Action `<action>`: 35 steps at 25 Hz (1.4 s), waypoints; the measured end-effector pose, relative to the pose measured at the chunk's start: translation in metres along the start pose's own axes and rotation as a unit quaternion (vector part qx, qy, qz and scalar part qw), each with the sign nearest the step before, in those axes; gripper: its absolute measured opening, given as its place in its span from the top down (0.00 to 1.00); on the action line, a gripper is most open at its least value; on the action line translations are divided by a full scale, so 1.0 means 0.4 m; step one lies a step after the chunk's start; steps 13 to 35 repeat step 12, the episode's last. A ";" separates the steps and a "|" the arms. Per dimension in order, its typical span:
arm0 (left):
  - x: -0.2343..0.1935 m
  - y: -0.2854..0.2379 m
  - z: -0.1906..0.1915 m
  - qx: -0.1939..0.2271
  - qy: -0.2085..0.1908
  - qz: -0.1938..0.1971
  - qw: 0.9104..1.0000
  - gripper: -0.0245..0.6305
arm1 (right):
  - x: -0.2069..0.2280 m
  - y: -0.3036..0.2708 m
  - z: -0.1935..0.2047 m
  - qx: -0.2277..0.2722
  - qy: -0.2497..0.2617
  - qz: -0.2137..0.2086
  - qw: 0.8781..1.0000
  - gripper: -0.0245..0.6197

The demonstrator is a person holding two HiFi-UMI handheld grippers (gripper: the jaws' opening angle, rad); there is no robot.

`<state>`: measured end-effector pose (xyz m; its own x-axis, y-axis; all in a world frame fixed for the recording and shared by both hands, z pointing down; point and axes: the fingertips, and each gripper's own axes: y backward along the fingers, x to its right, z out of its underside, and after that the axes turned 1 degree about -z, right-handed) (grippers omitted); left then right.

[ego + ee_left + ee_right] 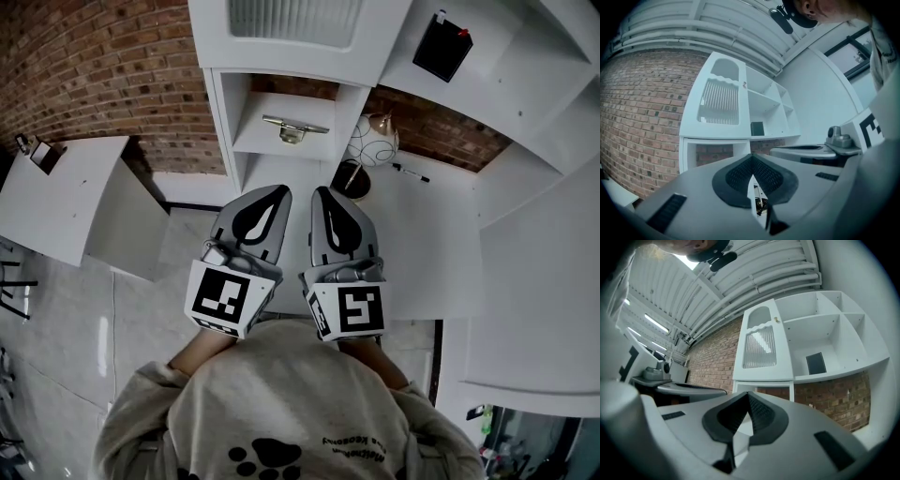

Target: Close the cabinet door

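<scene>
Head view: left gripper (pixel 278 191) and right gripper (pixel 322 191) are held close side by side, both pointing at a white cabinet (pixel 225 122).
Writing: the grey sweatshirt (pixel 281 403) has a black paw print (pixel 267 459) and a line of lettering (pixel 356 445) that is upside down and too small to read; no brand shows anywhere.
Markers: each gripper carries a white marker cube, left (pixel 225 295) and right (pixel 352 309), printed with blocky black squares.
Left gripper state: jaws brought together at the tips, with nothing between the black dimpled pads (pixel 738 176).
Right gripper state: jaws likewise pressed together and empty; its pads (pixel 759 413) have the same fine rubbery texture.
Gripper shells: smooth, matte grey, and rounded, tapering toward the tips.
Cabinet door (pixel 761 345): ahead of and above both grippers' tips; a white panel with a ribbed translucent insert, an arched recess above it and a small knob (pixel 776 319) at its edge; it appears to lie flush with the cabinet front.
Niche (pixel 291 117): straight ahead of the grippers below the door, holding a brass-coloured metal piece (pixel 293 128).
Ahead and right of the right gripper: a pale sphere (pixel 373 141) with dark looping lines, a pen (pixel 411 173) on the white counter (pixel 422 234) and a black box (pixel 442 47) on an open shelf.
Wall (pixel 94 66): rough red-brown brick.
</scene>
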<state>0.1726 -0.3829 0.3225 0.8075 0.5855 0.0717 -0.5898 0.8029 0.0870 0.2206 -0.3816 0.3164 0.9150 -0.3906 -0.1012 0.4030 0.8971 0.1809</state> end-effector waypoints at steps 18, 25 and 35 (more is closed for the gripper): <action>0.057 0.026 -0.044 0.019 -0.016 -0.010 1.000 0.95 | -0.001 0.056 -0.054 0.025 0.012 -0.014 1.000 0.93; 0.057 0.026 -0.044 0.019 -0.016 -0.010 1.000 0.95 | -0.001 0.056 -0.054 0.025 0.012 -0.014 1.000 0.93; 0.057 0.026 -0.044 0.019 -0.016 -0.010 1.000 0.95 | -0.001 0.056 -0.054 0.025 0.012 -0.014 1.000 0.93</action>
